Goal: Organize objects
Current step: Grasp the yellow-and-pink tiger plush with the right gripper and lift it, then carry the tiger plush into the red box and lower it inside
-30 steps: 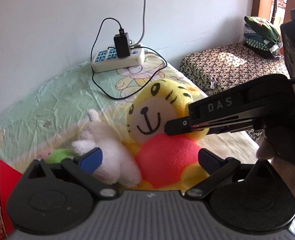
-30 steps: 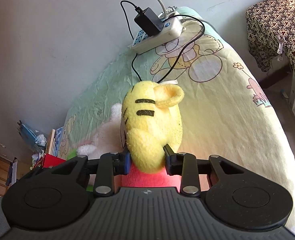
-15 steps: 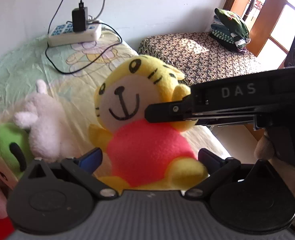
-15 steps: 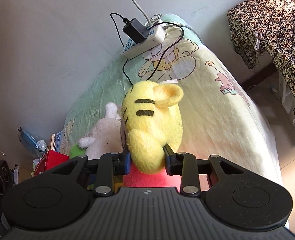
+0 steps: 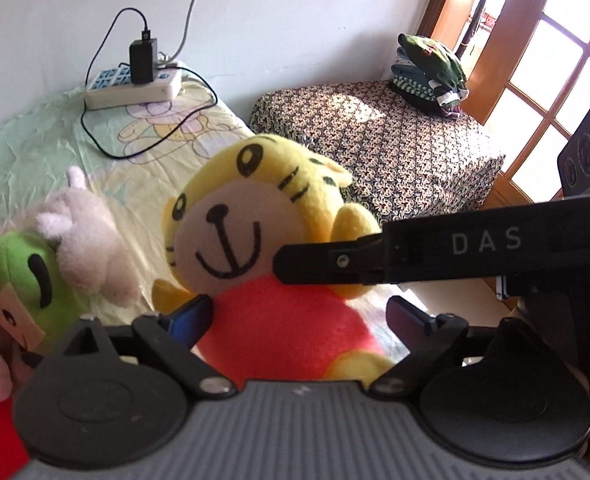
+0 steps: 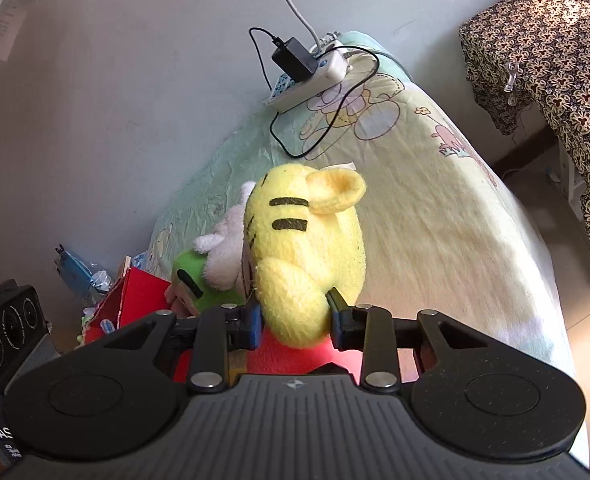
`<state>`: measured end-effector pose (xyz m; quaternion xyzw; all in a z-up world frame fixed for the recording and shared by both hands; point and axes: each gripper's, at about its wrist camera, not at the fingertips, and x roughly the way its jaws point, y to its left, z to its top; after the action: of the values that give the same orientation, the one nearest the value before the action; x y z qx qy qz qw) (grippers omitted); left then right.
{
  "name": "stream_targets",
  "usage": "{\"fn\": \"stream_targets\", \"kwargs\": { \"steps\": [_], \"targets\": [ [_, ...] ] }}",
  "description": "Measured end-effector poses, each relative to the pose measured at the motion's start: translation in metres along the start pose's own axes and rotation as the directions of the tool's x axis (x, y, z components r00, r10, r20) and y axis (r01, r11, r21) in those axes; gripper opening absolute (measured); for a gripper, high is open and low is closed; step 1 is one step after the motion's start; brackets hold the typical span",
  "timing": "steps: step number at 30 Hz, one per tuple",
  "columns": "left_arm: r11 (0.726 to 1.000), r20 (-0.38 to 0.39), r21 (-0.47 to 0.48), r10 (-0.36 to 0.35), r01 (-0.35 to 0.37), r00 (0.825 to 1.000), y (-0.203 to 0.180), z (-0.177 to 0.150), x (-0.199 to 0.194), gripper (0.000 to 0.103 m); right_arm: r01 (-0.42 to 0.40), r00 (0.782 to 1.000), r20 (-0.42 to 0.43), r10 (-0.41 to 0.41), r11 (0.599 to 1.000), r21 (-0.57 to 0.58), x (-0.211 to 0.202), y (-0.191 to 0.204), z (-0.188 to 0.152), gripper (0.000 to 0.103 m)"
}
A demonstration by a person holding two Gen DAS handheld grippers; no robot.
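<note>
Yellow plush tiger in a red shirt point(image 5: 255, 248) hangs upright above the pale cartoon bedsheet point(image 6: 435, 208), its ear pinched by the right gripper point(image 6: 295, 316), while the left gripper point(image 5: 299, 316), fingers spread, waits in front around its belly without squeezing.

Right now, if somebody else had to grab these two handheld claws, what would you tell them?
Right gripper: shut on the yellow plush tiger in a red shirt, pinching it by one ear, held up off the cartoon-print bedsheet.
Left gripper: open, fingers either side of the tiger's red belly, not squeezing.
Nearby: fluffy white plush and green plush piled at the bed's edge, next to a red box. A white power strip with a charger lies near the wall.
Done: tiger picked up.
Left: set it down wherever the toys belong; probably the other plushes too.
</note>
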<state>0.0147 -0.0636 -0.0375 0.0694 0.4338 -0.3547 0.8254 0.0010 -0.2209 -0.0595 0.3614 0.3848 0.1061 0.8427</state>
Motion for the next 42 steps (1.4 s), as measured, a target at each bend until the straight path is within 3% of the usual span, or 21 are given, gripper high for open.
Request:
{"fn": "stream_targets", "kwargs": {
  "steps": [5,11,20,26,31,34,42],
  "targets": [
    [0.999,0.094,-0.013,0.049,-0.048,0.994,-0.004,-0.003,-0.038,0.092,-0.07,0.997,0.028,0.072,0.994,-0.089,-0.015,0.028,-0.003,0.034],
    [0.988,0.19,-0.069,0.148,-0.137,0.971,0.008,-0.013,-0.084,0.093,-0.174,0.983,0.016,0.181,0.964,-0.203,-0.015,0.067,-0.004,0.034],
    [0.956,0.262,-0.164,0.279,-0.243,0.924,0.055,-0.035,-0.146,0.093,-0.287,0.958,-0.066,0.28,0.916,-0.28,0.02,0.138,-0.007,0.034],
    [0.941,0.263,-0.215,0.312,-0.26,0.913,0.106,-0.054,-0.18,0.093,-0.301,0.953,-0.103,0.283,0.909,-0.287,0.058,0.186,-0.033,0.034],
    [0.945,0.245,-0.244,0.276,-0.216,0.93,0.152,-0.069,-0.192,0.095,-0.229,0.973,-0.063,0.22,0.919,-0.32,0.082,0.22,-0.056,0.034],
    [0.953,0.267,-0.268,0.214,-0.141,0.94,0.176,-0.076,-0.194,0.097,-0.172,0.985,-0.04,0.169,0.924,-0.341,0.094,0.232,-0.065,0.034],
    [0.966,0.294,-0.25,0.137,-0.062,0.946,0.213,-0.077,-0.202,0.097,-0.105,0.991,0.051,0.124,0.952,-0.288,0.113,0.243,-0.074,0.029]
  ]
}}
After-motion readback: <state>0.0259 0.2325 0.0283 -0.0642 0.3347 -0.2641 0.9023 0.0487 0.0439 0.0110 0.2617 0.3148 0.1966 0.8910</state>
